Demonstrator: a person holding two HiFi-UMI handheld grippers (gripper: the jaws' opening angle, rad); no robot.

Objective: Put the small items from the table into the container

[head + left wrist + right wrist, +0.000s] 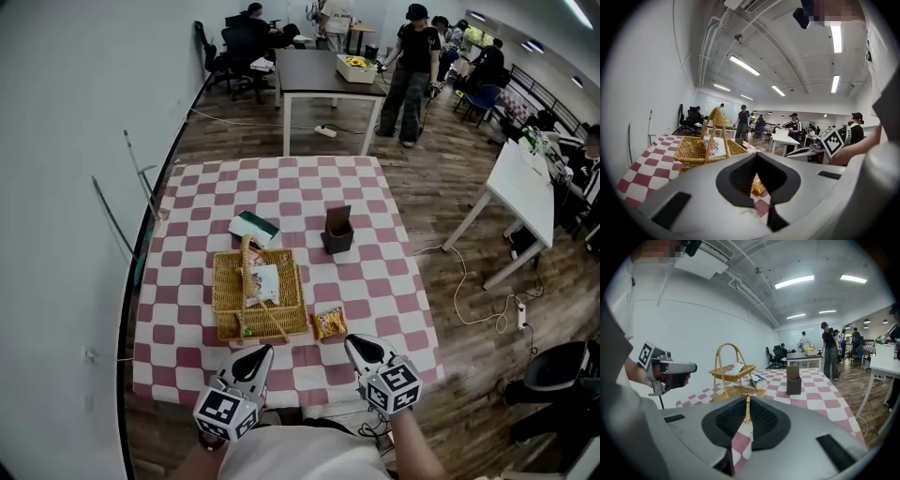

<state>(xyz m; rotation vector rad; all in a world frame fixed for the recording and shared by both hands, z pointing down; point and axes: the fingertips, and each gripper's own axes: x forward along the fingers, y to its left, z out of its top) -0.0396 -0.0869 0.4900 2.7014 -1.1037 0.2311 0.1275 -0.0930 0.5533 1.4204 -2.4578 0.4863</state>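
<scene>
A wicker basket (225, 298) with a tall handle stands on the checked table (394, 281). A white packet and a small green item lie in it. An orange snack packet (329, 322) lies on the cloth just right of the basket. Both grippers hover over the near table edge. My left gripper (255, 358) sits below the basket and my right gripper (359, 348) just right of the packet. In the left gripper view the jaws (756, 159) stand slightly apart, with the packet (758, 185) seen through the gap. The right gripper (746, 401) shows a narrow gap and holds nothing.
A green and white box (254, 226) lies beyond the basket. A dark brown open box (337, 232) stands to its right. More tables, chairs and several people fill the room behind. A cable runs over the floor at the right.
</scene>
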